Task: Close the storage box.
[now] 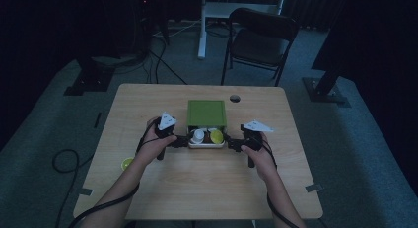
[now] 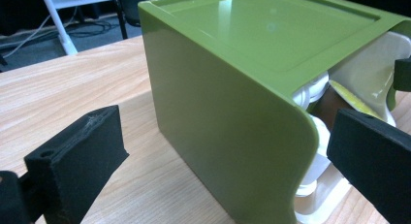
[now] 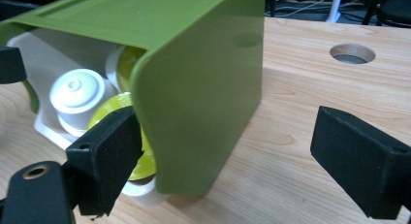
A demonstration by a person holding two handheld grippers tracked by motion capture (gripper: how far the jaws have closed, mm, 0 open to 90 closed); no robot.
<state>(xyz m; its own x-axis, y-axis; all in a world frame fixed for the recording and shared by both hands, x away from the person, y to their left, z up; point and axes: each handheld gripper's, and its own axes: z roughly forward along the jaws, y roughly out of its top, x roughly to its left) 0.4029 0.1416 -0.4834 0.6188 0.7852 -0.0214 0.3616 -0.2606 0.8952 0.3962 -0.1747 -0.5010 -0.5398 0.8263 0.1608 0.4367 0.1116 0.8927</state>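
I've got the white tray (image 1: 206, 145) half out of the green sleeve (image 1: 206, 113) toward 6 o'clock (cups (image 1: 198, 135) showing), left gripper (image 1: 181, 141) and right gripper (image 1: 231, 144) both spread wide, gripping nothing, so the rest still needs pulling.

dim room; grey carpet (image 1: 44, 134); black folding chair (image 1: 259, 40) behind the wooden table (image 1: 197, 188).

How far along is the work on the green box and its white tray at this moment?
Done: the white tray of capsules sticks partly out of the green box, toward the person. In hand: the left tool and right tool sit at the tray's two ends, jaws open around the box corners, nothing gripped yet. Left: whether the tray goes in or out cannot be told; a lime capsule lies loose on the table.
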